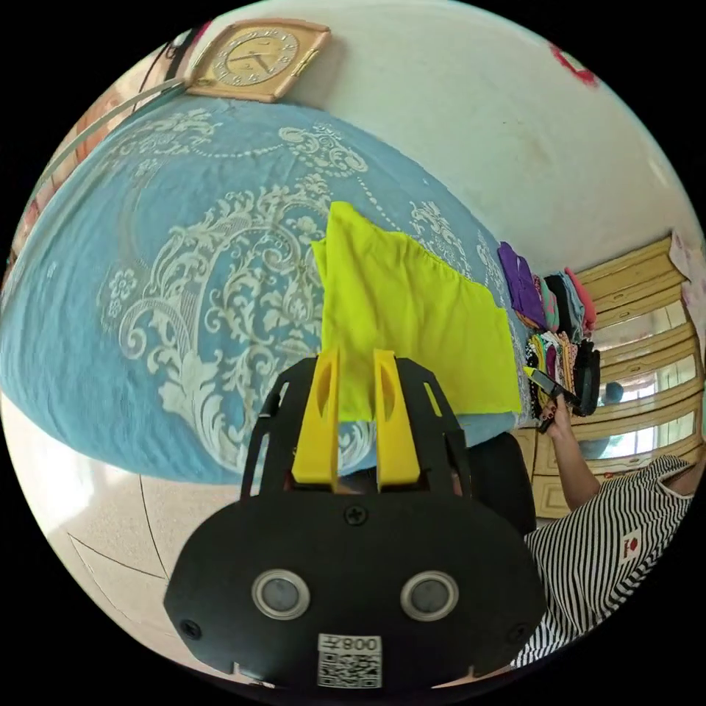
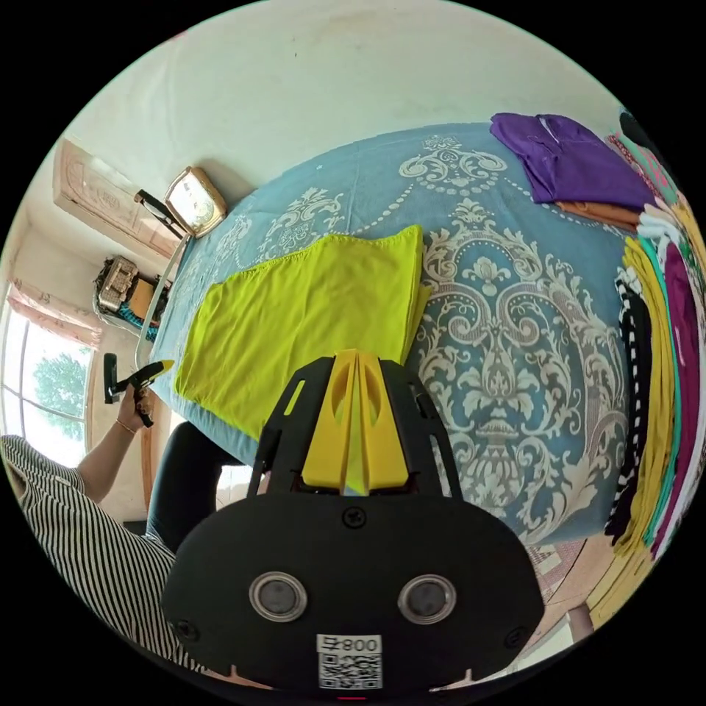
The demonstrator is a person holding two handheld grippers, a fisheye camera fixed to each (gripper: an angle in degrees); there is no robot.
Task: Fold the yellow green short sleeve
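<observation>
The yellow green short sleeve lies folded into a flat rectangle on the blue patterned bedspread. In the right gripper view the garment shows doubled layers along its right edge. My left gripper is open just short of the garment's near corner, and the cloth shows through the gap between its jaws. My right gripper is shut in front of the garment's near edge. A hand holds each gripper off the bed's edge, apart from the cloth: the right gripper and the left gripper.
Stacks of folded clothes line the bed's far side, with a purple shirt lying beside them. A clock leans on the wall. A wooden cabinet stands behind. The person's striped shirt is close by.
</observation>
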